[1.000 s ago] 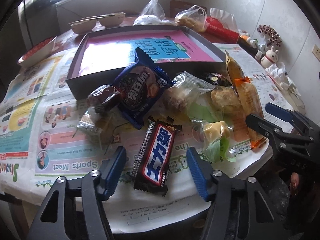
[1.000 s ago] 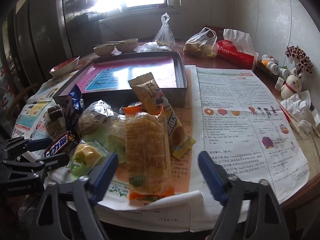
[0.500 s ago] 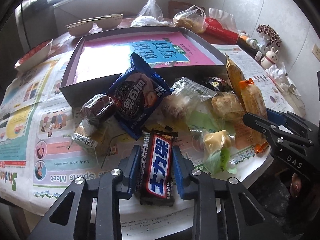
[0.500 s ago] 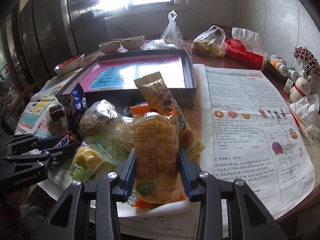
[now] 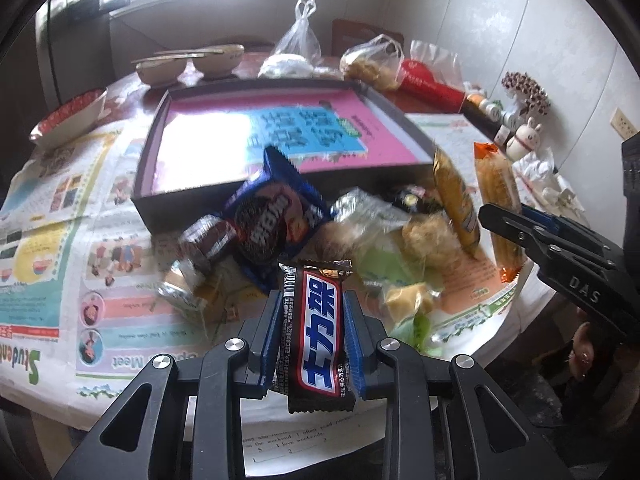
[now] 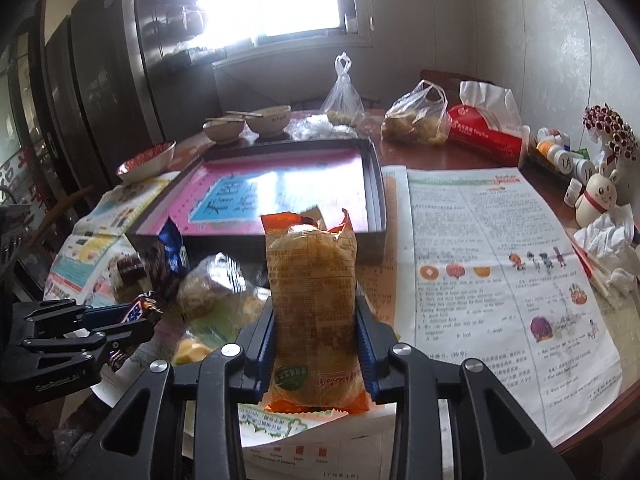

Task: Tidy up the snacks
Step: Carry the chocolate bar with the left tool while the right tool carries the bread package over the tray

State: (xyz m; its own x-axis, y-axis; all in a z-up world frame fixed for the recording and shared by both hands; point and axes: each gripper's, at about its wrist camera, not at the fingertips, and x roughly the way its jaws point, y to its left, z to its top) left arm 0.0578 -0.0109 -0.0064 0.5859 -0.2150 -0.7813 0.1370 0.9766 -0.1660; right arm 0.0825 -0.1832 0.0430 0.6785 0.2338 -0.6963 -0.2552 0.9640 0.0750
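My left gripper (image 5: 313,322) is shut on a dark chocolate bar (image 5: 316,336) with a red-and-blue label and holds it above the table's front edge. My right gripper (image 6: 316,326) is shut on a long orange-ended cracker pack (image 6: 314,308), lifted off the table. Behind both lies a heap of snacks: a blue cookie bag (image 5: 276,220), a small brown cake (image 5: 206,236), a yellow stick pack (image 5: 456,200), and green and clear packets (image 5: 380,256). A shallow dark tray with a pink floor (image 5: 280,136) stands behind the heap with nothing in it.
Newspapers (image 6: 500,272) cover the round table. At the back are two bowls (image 6: 248,124), plastic bags (image 6: 416,120), a red tissue pack (image 6: 484,132), and a red-rimmed dish (image 6: 146,160). Bottles and a rabbit figure (image 6: 596,200) line the right wall.
Both grippers went from open to shut, the left on the chocolate bar and the right on the cracker pack, and both have lifted their snacks off the table.
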